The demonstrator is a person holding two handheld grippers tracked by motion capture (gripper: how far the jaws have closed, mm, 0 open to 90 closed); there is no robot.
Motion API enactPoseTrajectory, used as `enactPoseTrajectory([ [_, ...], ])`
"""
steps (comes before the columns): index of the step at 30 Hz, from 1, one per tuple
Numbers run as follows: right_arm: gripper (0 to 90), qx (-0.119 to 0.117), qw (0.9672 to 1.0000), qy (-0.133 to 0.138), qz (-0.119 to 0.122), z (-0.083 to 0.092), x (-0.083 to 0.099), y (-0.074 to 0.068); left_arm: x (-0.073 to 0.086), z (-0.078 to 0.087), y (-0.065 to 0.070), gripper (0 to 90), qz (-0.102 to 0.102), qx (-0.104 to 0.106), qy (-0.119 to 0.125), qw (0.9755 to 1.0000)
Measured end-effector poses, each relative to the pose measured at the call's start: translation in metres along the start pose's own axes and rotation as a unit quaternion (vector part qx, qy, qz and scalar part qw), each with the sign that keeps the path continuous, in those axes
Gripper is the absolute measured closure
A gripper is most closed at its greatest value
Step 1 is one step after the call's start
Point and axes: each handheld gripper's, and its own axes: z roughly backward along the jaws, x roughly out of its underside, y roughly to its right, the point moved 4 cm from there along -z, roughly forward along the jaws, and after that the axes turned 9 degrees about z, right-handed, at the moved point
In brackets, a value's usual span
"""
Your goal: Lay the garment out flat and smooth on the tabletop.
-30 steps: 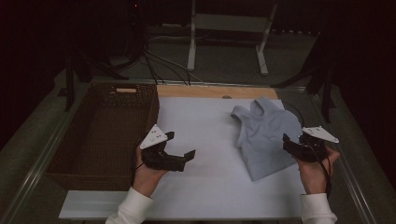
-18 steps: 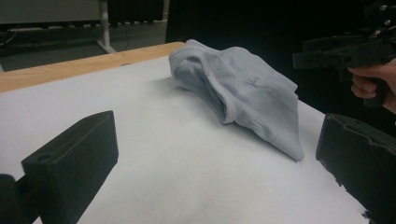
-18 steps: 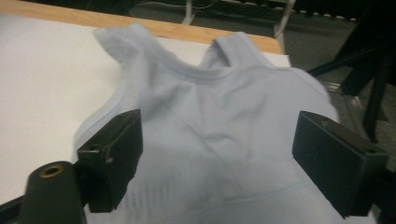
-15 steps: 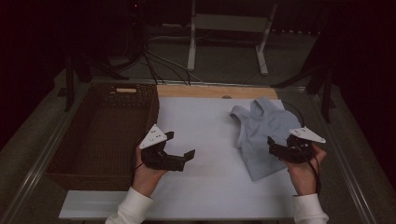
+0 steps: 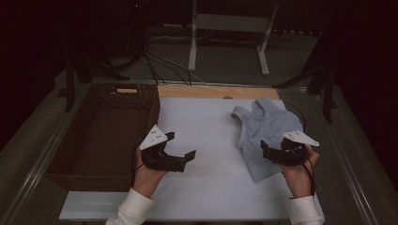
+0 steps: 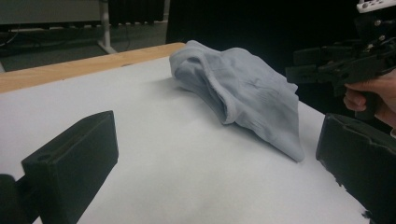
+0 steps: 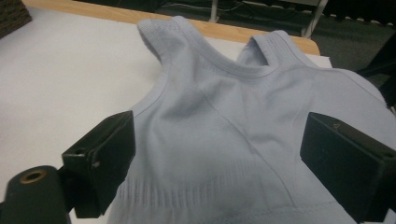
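Mostly I saw my basket (image 5: 101, 136) sitting bare inside. Both my left gripper (image 5: 180, 149) and right gripper (image 5: 265, 149) were spread wide, the right over the vest (image 7: 243, 140).

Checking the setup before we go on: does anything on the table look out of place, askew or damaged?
Nothing looks damaged or spilled. The pale tank top lies a little rumpled and askew on the white table, its lower edge angled toward the right hand-held gripper. The wicker basket sits squarely at the left.

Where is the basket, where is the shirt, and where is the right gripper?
basket (image 5: 151, 107): high view, its right wall.
shirt (image 7: 243, 140): right gripper view, middle of the fabric.
right gripper (image 5: 264, 149): high view, between its fingertips.
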Motion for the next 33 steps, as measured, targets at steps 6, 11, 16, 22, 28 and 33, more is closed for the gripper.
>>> enactPoseTrajectory([
  [6, 9.3, -0.013, 0.9999, 0.002, -0.001, -0.003, 0.004, -0.006, 0.000, 0.000, 0.001, 0.1, -0.001, 0.001, 0.000, 1.0000],
  [11, 9.0, -0.021, 0.9998, -0.001, 0.000, -0.007, 0.007, -0.012, -0.001, 0.001, 0.001, 0.0, -0.001, 0.001, 0.003, 1.0000],
  [16, 8.8, -0.025, 0.9997, -0.002, 0.005, -0.010, 0.009, -0.017, -0.001, 0.001, 0.001, 0.0, -0.001, 0.001, 0.003, 1.0000],
  [22, 8.3, -0.037, 0.9993, -0.006, 0.005, -0.015, 0.013, -0.023, -0.001, 0.002, 0.002, 0.1, -0.003, 0.003, 0.003, 1.0000],
  [28, 8.2, -0.039, 0.9991, -0.010, 0.013, -0.019, 0.016, -0.028, -0.002, 0.003, 0.002, 0.1, -0.002, 0.002, 0.006, 1.0000],
  [33, 7.7, -0.046, 0.9983, -0.025, 0.025, -0.026, 0.023, -0.034, -0.002, 0.003, 0.002, 0.1, -0.003, 0.003, 0.005, 1.0000],
])
